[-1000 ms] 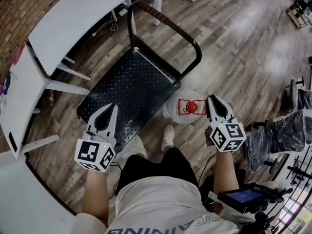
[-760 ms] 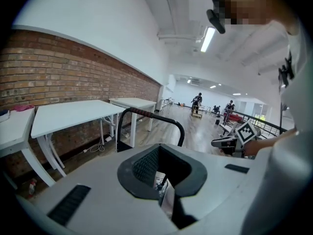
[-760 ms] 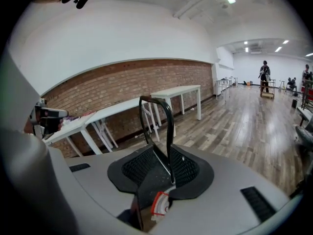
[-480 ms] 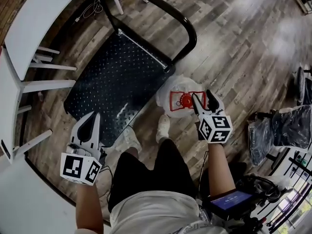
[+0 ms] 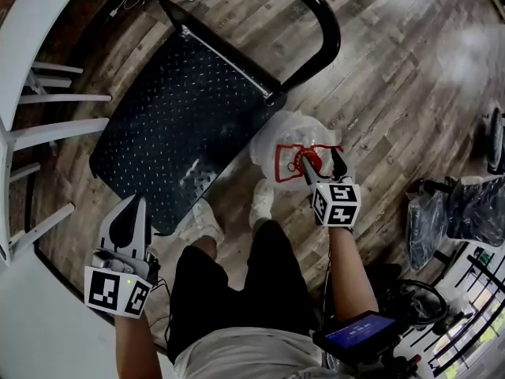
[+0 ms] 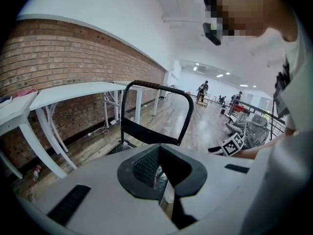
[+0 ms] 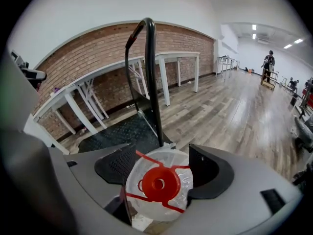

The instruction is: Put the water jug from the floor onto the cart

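The water jug [image 5: 284, 136] is standing on the floor [image 5: 394, 93] just beside the handle end of the cart [image 5: 173, 125], its lower body hiding under the right gripper [image 5: 321, 163], whose jaws are gaping wide around the red cap [image 7: 157, 183], while the left gripper [image 5: 130, 208] is hanging clenched and empty.

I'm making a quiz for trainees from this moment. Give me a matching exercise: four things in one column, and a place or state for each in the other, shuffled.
1. jug
2. cart
3. left gripper
4. right gripper

A. jaws together, holding nothing
B. on the floor, beside the cart
C. jaws apart, flanking the red cap
D. black studded deck

Pairs: 1-B, 2-D, 3-A, 4-C.
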